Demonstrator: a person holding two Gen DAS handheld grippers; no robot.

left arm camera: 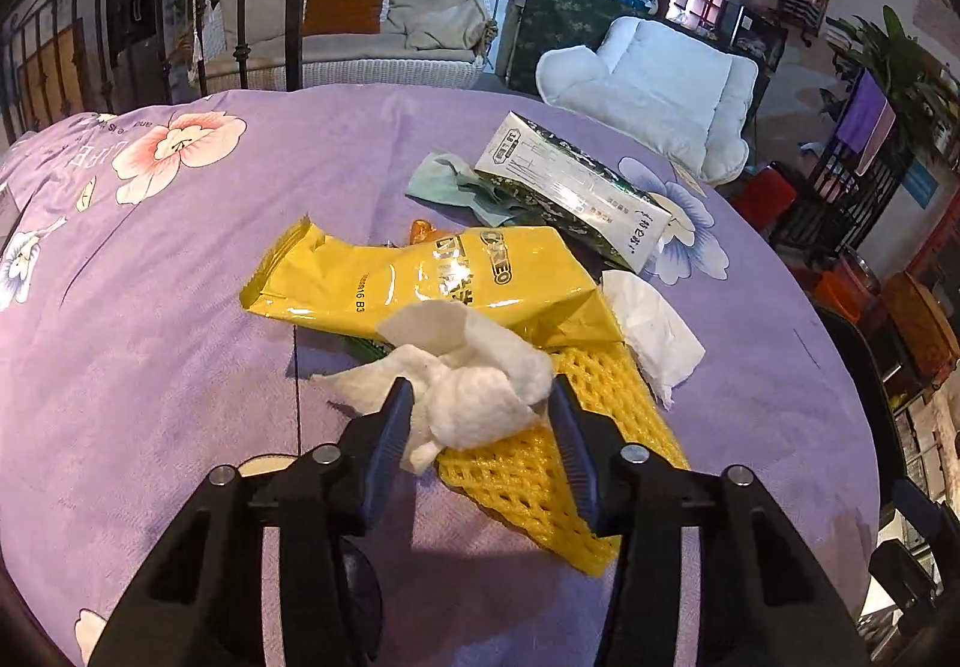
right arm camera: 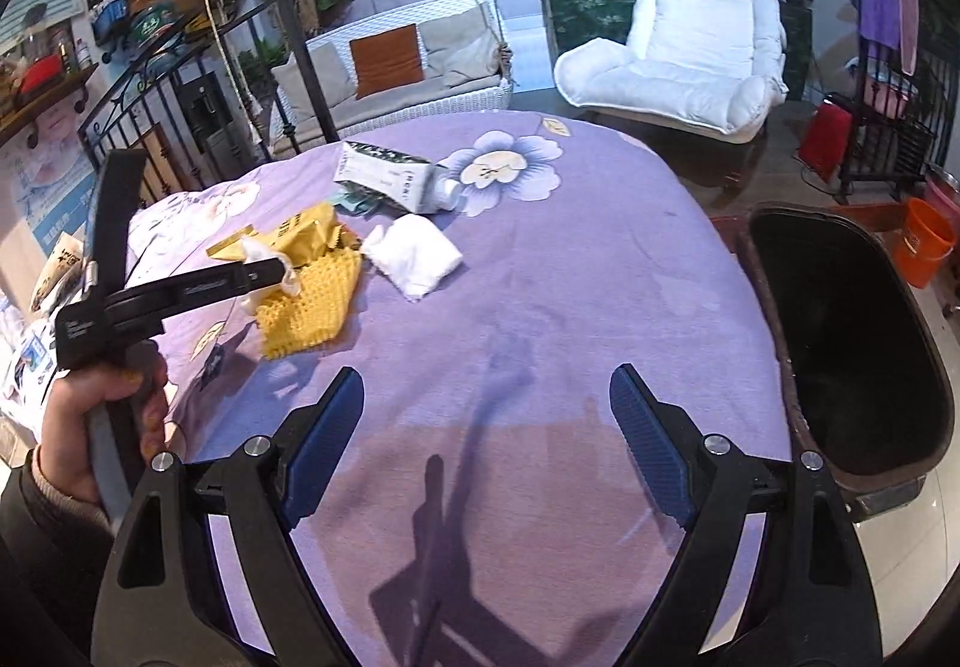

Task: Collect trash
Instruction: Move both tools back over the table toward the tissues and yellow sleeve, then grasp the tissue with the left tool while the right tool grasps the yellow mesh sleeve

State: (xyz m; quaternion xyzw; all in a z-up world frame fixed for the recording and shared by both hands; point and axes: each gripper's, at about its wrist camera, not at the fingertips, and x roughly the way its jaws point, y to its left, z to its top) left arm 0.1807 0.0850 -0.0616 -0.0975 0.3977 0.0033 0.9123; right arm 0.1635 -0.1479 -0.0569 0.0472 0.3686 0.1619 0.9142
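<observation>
Purple flowered cloth (left arm camera: 180, 307) fills the left view; my left gripper (left arm camera: 480, 403) brackets the crumpled tissue (left arm camera: 474, 385) at lower centre, jaws half closed, contact unclear. I should squeeze only tissue, not the yellow net (left arm camera: 540, 463) beneath.

Right view: my right gripper (right arm camera: 486, 427) gapes empty at the bottom; the bin (right arm camera: 852, 343) waits at right.

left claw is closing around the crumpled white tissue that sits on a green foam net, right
Not quite: the foam net is yellow, not green, as the left wrist view shows. The rest holds: the left claw has the crumpled white tissue between its fingers, on top of that net.
</observation>
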